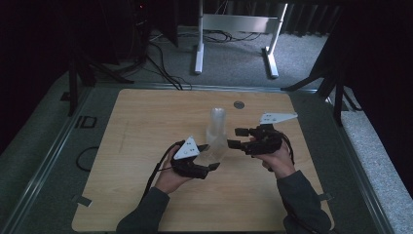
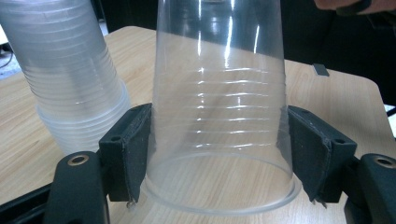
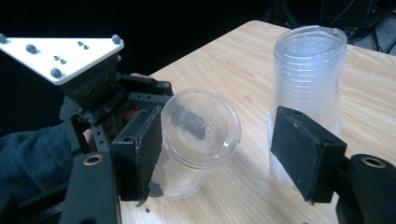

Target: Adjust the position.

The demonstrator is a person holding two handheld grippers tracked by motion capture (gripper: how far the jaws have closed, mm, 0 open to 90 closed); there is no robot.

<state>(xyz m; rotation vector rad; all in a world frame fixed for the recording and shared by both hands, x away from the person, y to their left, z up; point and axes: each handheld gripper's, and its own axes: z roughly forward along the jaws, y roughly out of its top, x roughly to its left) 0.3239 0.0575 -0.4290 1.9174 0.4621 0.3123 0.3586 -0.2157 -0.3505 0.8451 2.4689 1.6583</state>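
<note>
While you keep both forearms in from the near edge of the table [image 1: 146, 112], this is how things stand.

Left hand: your hand [image 1: 171, 179] grips the tool from below and behind, wrist low over the table, sleeve running back to the near edge.
Left gripper: it [image 1: 210, 156] points toward the table's middle, grey plate on top, and in the left gripper view [image 2: 219, 154] its pads sit against both sides of the cup [image 2: 219, 116]; it is pinching the cup near the rim.
Cup: clear plastic, upside down, its rim low by the table between the left jaws; seen from the right gripper [image 3: 196, 140] it leans with its base toward the camera. Whether the rim rests on the wood, you cannot tell.
Right hand: your hand [image 1: 277, 158] holds its tool level, knuckles up, forearm coming in from the lower right.
Right gripper: it [image 1: 233, 138] points left at the plastic, jaws spread; its left pad [image 3: 140, 149] stands just beside the cup, its right pad [image 3: 303, 154] in front of the stack [image 3: 308, 93], and it clamps nothing.
Stack: nested clear cups, upside down and upright on the table [image 1: 217, 129], just beside the single cup, between your two grippers.
Floor: white stand legs [image 1: 234, 39] well beyond the far edge.
</note>
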